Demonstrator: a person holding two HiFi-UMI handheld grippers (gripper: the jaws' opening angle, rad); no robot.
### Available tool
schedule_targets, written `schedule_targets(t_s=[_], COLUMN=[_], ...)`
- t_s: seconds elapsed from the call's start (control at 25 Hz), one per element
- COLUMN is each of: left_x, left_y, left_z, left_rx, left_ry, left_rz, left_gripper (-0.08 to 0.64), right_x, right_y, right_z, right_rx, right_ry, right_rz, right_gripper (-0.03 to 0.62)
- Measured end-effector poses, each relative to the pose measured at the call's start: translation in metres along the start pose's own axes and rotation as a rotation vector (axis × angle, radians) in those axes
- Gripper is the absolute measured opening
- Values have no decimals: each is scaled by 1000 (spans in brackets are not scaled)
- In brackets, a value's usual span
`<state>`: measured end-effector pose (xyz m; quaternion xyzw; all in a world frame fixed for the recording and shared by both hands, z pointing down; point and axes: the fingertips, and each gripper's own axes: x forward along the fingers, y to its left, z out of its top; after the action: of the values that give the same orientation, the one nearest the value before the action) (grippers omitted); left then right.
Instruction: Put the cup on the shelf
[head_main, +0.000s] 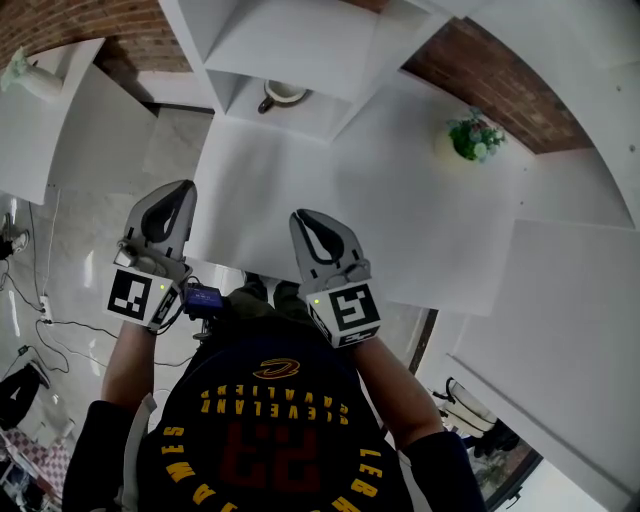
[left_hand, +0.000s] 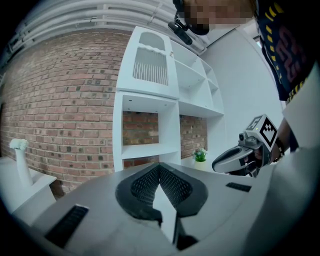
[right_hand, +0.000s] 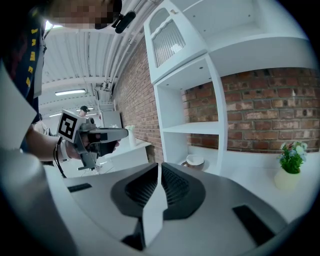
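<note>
The cup (head_main: 283, 95), pale with a dark handle, stands inside the lowest compartment of the white shelf (head_main: 300, 45) at the far edge of the table. The right gripper view shows the cup (right_hand: 194, 161) in that compartment, well beyond my jaws. Near the table's front edge, well short of the shelf, my left gripper (head_main: 178, 190) is shut with nothing in it. My right gripper (head_main: 306, 220) is beside it, likewise shut and empty. In the left gripper view the pads meet (left_hand: 159, 168) and the right gripper (left_hand: 235, 159) shows at the right.
A white table (head_main: 420, 230) spreads in front of me. A small potted plant (head_main: 473, 137) stands on it to the right of the shelf. A white vase (head_main: 28, 78) sits on a side counter at far left. Cables (head_main: 40, 330) lie on the floor at left.
</note>
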<state>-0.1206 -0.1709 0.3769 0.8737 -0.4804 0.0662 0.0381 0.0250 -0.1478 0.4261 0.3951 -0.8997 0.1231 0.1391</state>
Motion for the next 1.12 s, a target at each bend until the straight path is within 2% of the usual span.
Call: schedule_targets(t_s=[0.16, 0.36, 0.52, 0.8, 1.0, 1.12], left_x=[0, 1, -2, -3, -2, -2], left_y=[4, -2, 2, 1, -4, -4], left_z=[-4, 2, -4, -2, 0, -1], left_rx=[8, -10, -8, -2, -41, -24], left_ry=[32, -5, 26, 3, -3, -8], left_rz=[22, -6, 11, 2, -6, -9], left_gripper=[3, 3, 3, 3, 3, 3], right_x=[-1, -3, -4, -7, -10, -10], right_y=[1, 0, -1, 1, 0, 0], right_z=[-1, 1, 3, 2, 2, 0], right_rx=[7, 4, -9, -11, -22, -21], right_ry=[1, 3, 5, 0, 6, 3], right_rz=[0, -6, -10, -13, -21, -22], right_gripper=[26, 26, 26, 26, 26, 26])
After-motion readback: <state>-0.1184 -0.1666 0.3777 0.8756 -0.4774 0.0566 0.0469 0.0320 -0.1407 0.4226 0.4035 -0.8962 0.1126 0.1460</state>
